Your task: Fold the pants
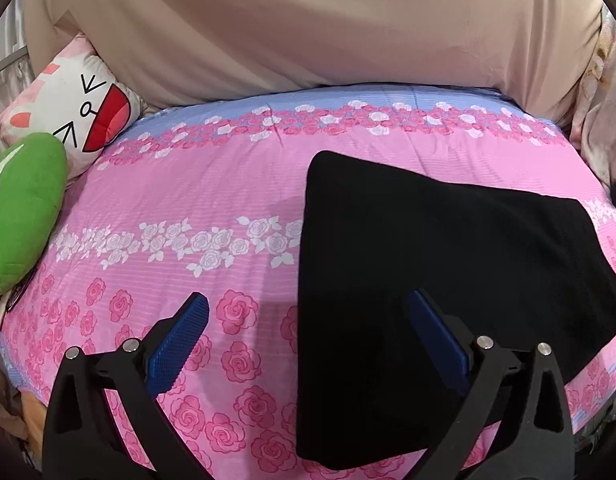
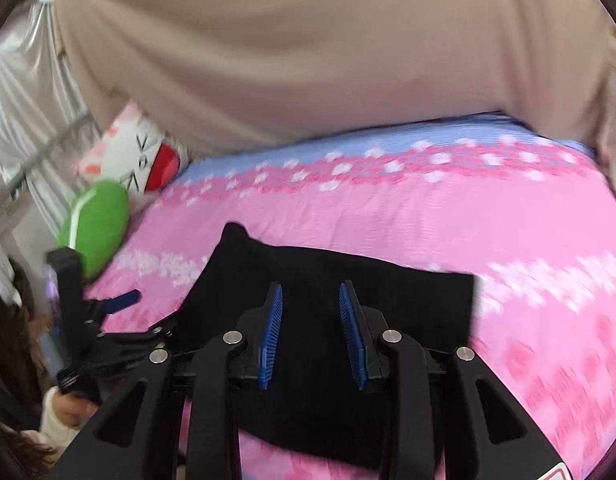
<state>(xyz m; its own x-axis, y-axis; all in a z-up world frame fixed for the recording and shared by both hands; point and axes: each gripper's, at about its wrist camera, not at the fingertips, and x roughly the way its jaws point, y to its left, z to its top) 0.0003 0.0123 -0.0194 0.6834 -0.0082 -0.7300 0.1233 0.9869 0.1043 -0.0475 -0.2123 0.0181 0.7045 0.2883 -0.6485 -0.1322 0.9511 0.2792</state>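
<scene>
The black pants (image 1: 440,292) lie folded into a flat block on the pink rose-print bed sheet (image 1: 211,196). My left gripper (image 1: 308,304) is open wide above the sheet at the pants' left edge, holding nothing. In the right wrist view the pants (image 2: 420,296) lie under my right gripper (image 2: 311,294), which is open with its blue pads apart above the cloth. The left gripper (image 2: 119,300) also shows at the left edge of that view, held in a hand.
A white cartoon-face pillow (image 1: 79,108) and a green plush (image 1: 23,208) lie at the bed's left side. A beige cloth (image 1: 308,28) hangs behind the bed. The right wrist view is motion-blurred.
</scene>
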